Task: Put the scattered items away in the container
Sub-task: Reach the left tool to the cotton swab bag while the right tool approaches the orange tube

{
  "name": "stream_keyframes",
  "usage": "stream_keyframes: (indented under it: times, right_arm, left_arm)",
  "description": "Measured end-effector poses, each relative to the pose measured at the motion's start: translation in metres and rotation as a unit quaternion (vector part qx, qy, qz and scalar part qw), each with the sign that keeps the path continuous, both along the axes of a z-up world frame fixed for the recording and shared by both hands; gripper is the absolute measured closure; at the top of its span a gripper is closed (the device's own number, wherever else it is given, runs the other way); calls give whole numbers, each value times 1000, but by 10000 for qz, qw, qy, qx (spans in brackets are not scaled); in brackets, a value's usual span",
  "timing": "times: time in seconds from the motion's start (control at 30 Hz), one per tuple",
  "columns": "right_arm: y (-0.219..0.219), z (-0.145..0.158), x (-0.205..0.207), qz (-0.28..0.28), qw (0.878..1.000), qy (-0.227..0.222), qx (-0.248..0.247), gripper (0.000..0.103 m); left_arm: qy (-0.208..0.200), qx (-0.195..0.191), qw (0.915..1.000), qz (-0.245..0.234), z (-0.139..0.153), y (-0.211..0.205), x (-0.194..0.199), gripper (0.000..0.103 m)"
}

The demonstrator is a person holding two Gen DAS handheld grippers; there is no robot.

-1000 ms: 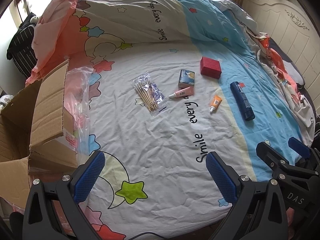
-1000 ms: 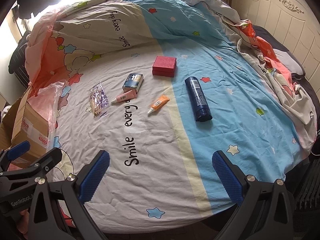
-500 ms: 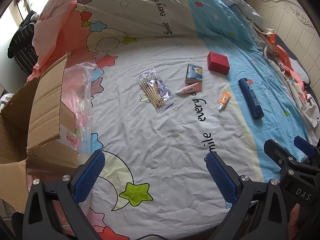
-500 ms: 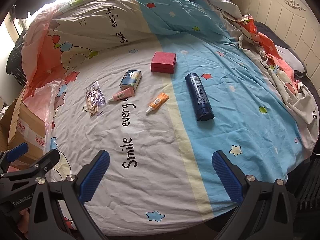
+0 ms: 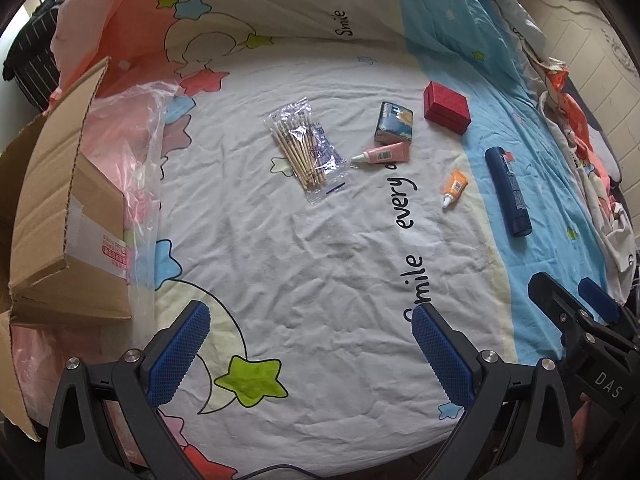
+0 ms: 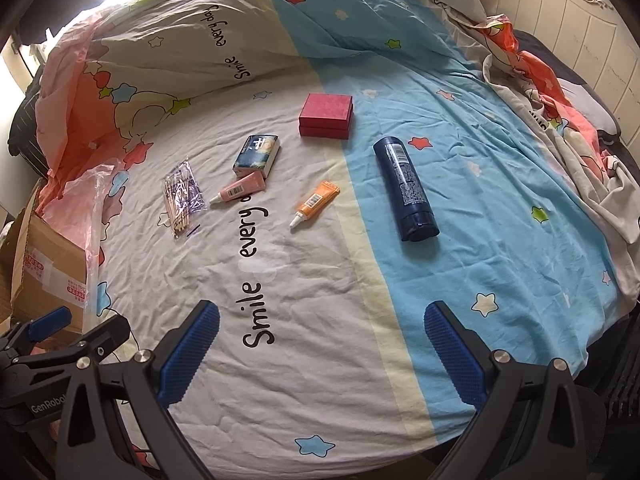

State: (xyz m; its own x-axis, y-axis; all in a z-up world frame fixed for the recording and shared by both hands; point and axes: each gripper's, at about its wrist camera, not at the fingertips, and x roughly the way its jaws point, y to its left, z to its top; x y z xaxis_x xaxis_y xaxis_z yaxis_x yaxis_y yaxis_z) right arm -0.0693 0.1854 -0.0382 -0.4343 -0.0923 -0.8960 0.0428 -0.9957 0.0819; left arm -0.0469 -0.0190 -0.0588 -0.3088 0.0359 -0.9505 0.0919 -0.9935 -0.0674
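Six loose items lie on the bed sheet (image 6: 320,320), all outside the cardboard box (image 5: 68,240) that stands off the bed's left edge with its flaps up and a clear plastic bag (image 5: 132,152) draped against its near wall. Whether anything already sits inside the box cannot be seen from either view.

Positions, taken from the red box (image 6: 326,116) as landmark:
- Tissue pack (image 6: 257,152): just beside it, toward the cardboard box.
- Pink tube (image 6: 240,189): nearer the cameras than the tissue pack and touching or almost touching it.
- Bag of cotton swabs (image 6: 182,198): further toward the cardboard box, apart from the tube.
- Orange tube (image 6: 316,203): nearer the cameras than the landmark, lying alone.
- Dark blue bottle (image 6: 405,190): on the blue stripe, away from the cardboard box, on its side with its cap end toward the cameras.

All items lie flat and separate enough that, in my judgement, each can be taken singly without disturbing a neighbour.

The left hand-held gripper (image 5: 308,350) hangs above the near part of the sheet with its pads spread wide and nothing between them. The right hand-held gripper (image 6: 320,346) is likewise spread wide and empty. The spread suits an approach to any of the items. The left unit sits closer to the swabs and the cardboard box, the right to the bottle.

Finding: these six items are out of the container.
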Motion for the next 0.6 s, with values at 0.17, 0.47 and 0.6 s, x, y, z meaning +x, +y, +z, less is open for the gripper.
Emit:
stream_keyframes:
  times: [0.17,0.47,0.6]
  right_arm:
    - [-1,-5,-10,4,10000,-39,-17,0]
    - [-7,-13,-31,61,10000,-60,-43,0]
    - [-9,-16,-40,102,9999,-64,-82,0]
  left_arm:
    - [-35,146,9998,155,-6,-5,-8,0]
    - [384,-134,9991,-120,1,10,-39,0]
    - [447,70,9990,-21,-1,6,-57,0]
